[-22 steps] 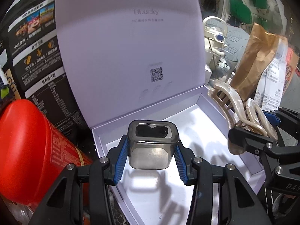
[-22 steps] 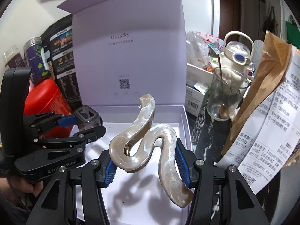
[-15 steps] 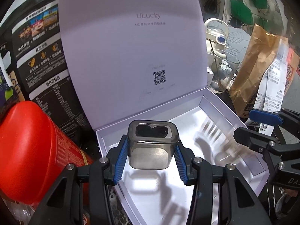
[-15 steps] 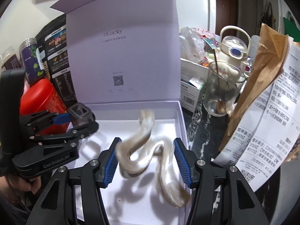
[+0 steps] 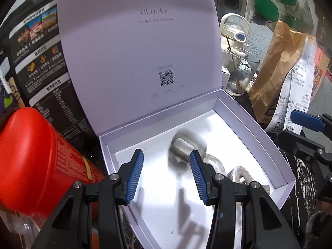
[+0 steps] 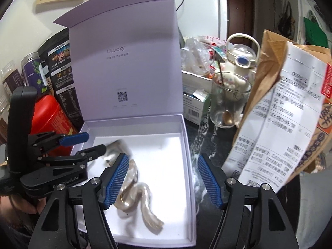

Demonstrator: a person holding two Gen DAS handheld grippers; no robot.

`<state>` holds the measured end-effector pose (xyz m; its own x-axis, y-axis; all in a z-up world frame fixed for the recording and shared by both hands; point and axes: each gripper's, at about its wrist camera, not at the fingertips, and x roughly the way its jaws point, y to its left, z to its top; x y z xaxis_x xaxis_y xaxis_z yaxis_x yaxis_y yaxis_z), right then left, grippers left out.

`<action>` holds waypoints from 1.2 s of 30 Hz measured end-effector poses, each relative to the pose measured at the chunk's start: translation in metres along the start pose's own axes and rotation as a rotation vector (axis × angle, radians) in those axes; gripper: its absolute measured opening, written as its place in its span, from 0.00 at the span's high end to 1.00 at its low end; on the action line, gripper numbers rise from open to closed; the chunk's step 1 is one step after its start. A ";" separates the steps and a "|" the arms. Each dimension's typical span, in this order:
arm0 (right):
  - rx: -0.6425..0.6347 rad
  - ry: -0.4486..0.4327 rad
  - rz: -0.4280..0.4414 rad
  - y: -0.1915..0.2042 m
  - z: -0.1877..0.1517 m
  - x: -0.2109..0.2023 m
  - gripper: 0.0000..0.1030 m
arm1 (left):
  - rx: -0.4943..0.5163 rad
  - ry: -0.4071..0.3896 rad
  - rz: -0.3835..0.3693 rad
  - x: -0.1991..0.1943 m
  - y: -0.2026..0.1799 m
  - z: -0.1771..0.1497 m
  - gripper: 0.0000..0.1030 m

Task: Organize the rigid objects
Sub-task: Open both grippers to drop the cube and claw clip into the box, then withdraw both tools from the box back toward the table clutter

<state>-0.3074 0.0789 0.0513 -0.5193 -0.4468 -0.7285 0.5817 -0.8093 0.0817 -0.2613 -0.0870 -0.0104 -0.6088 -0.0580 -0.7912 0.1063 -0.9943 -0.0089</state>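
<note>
Both sets of fingers stood wide and empty. The left gripper [image 5: 166, 176] had just let go of the smoky grey cap [image 5: 184, 147], blurred as it dropped into the lavender gift box [image 5: 259, 130]. The right gripper [image 6: 164, 178] had already released the pearly hair claw [image 6: 137, 195], now lying on the box floor. Both pieces looked stowed.
</note>
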 end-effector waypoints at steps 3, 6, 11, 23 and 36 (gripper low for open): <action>0.004 -0.003 -0.008 -0.001 -0.002 -0.006 0.32 | 0.009 -0.003 0.013 -0.005 -0.001 -0.001 0.55; 0.004 -0.007 -0.014 -0.002 -0.003 -0.012 0.32 | 0.010 -0.002 0.011 -0.009 -0.002 -0.002 0.55; -0.003 -0.017 -0.024 0.000 -0.005 -0.023 0.32 | 0.012 -0.019 0.009 -0.021 -0.006 -0.003 0.55; -0.017 -0.081 -0.051 0.011 -0.009 -0.070 0.28 | 0.030 -0.102 -0.012 -0.067 -0.015 -0.008 0.10; -0.043 -0.116 -0.112 0.029 -0.030 -0.118 0.22 | 0.067 -0.150 -0.036 -0.112 -0.023 -0.036 0.07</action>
<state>-0.2107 0.1197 0.1191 -0.6498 -0.3983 -0.6474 0.5416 -0.8402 -0.0266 -0.1676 -0.0546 0.0562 -0.7226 -0.0298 -0.6907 0.0323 -0.9994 0.0093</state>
